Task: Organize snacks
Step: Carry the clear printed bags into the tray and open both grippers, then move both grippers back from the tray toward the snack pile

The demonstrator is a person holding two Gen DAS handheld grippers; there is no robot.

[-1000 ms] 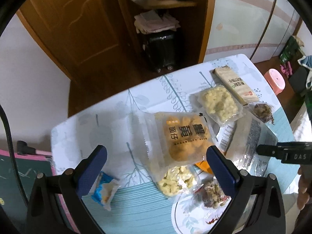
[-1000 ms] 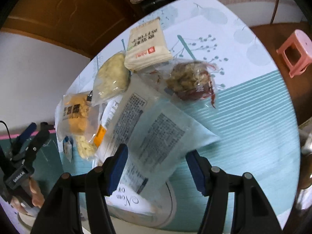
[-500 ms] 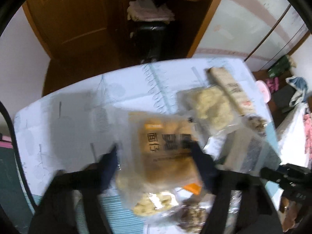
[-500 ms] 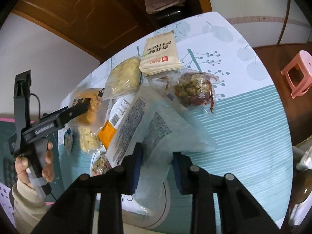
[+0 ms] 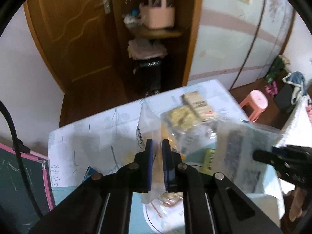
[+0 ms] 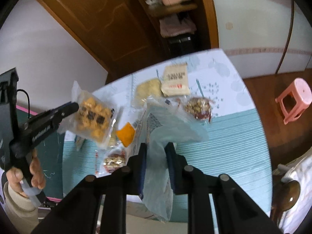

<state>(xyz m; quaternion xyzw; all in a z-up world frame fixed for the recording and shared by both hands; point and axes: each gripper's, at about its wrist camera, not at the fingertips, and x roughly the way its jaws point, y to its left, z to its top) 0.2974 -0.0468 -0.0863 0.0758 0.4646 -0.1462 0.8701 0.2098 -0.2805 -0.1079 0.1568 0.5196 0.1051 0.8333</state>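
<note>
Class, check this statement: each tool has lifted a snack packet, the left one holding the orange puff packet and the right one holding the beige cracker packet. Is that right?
One slip: the right tool grips the pale blue packet, as the right wrist view shows. The beige cracker packet lies on the table. The left tool does hold the orange puff packet.

Black gripper frames (image 6: pixel 154 167), blue-padded jaws, silver screws, cream sleeve (image 6: pixel 17 208), blurred lettering, possibly white

Clear packet of golden fried snacks with black lettering (image 6: pixel 93 119) hangs off the table, pinched at its edge; pale blue translucent printed bag (image 6: pixel 161 136) likewise lifted; other packets lie clustered on tablecloth.
</note>
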